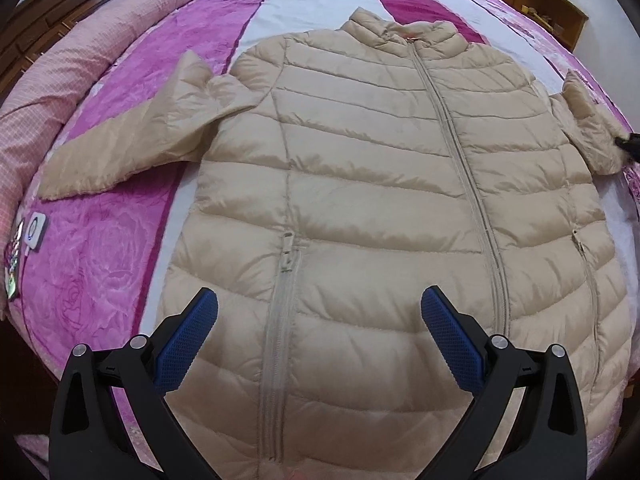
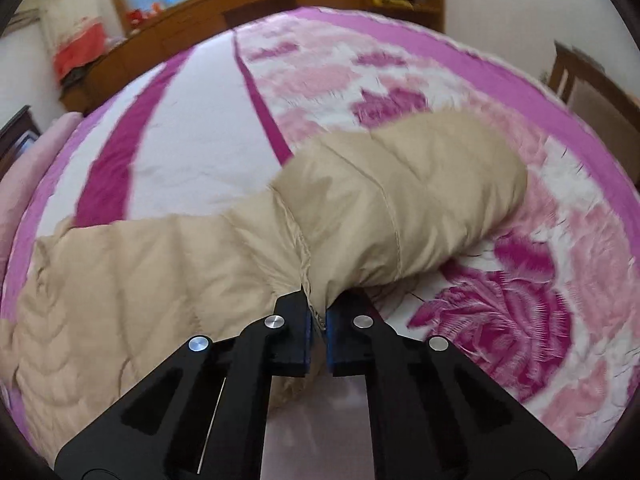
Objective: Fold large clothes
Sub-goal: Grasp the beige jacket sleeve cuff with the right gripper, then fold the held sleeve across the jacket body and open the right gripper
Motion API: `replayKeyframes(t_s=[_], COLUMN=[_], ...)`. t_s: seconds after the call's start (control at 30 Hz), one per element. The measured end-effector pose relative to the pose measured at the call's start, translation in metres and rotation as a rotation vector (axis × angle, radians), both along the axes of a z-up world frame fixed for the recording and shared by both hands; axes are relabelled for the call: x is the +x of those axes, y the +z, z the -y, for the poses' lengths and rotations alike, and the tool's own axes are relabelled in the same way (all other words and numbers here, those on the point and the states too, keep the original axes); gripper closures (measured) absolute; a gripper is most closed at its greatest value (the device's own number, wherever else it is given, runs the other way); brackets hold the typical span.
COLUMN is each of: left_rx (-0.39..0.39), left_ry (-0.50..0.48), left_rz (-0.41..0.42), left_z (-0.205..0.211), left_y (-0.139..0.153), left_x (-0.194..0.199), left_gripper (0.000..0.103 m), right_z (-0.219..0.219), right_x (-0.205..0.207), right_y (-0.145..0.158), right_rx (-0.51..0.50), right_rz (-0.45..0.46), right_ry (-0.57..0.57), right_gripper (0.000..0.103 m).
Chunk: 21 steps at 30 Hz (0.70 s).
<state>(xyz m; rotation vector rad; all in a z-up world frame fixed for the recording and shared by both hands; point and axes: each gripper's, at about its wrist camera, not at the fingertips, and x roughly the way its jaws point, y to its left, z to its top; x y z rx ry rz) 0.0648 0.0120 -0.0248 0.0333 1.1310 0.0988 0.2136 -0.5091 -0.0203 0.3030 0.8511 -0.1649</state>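
A beige puffer jacket [image 1: 380, 184] lies flat, front up and zipped, on the bed, collar at the far end. Its left sleeve [image 1: 132, 140] stretches out to the left. My left gripper [image 1: 319, 300] is open and empty, hovering over the jacket's hem near the pocket zipper [image 1: 287, 254]. My right gripper [image 2: 318, 320] is shut on the right sleeve [image 2: 400, 200], which is lifted and bunched ahead of the fingers. In the left wrist view that sleeve [image 1: 588, 128] is at the right edge with the right gripper [image 1: 630, 142] on it.
The bed has a pink, magenta and white floral cover [image 1: 100, 256]. A rolled pink quilt [image 1: 60, 64] lies along the left side. Small devices [image 1: 34, 232] sit at the left edge. Wooden cabinets [image 2: 240, 4] and a chair [image 2: 592, 88] stand around the bed.
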Motion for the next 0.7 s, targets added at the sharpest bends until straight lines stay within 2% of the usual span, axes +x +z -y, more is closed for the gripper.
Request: replayKeyframes(t_s=[0.2, 0.3, 0.43, 0.53, 0.7], left_rx=[-0.017, -0.008, -0.009, -0.017, -0.037], left_ry=[0.009, 0.001, -0.014, -0.017, 0.006], left_rz=[0.021, 0.029, 0.035, 0.032, 0.059], left_z=[-0.008, -0.011, -0.016, -0.023, -0.043], left_y=[0.007, 0.010, 0.012, 0.013, 0.021], left_x=[-0.008, -0.012, -0.016, -0.016, -0.016], left_gripper=[0.005, 0.005, 0.005, 0.005, 0.005], right_z=[-0.012, -0.027, -0.069, -0.106, -0.168], right_x=[-0.051, -0.073, -0.093, -0.103, -0.103], right_y=[0.063, 0.093, 0.126, 0.141, 0.145], right_rx=[-0.088, -0.080, -0.036, 0.008, 0.063], right_rz=[0.091, 0.153, 0.232, 0.248, 0.251], right_ry=[0.019, 0.037, 0.092, 0.140, 0.213], right_gripper=[0.098, 0.098, 0.098, 0.098, 0.098])
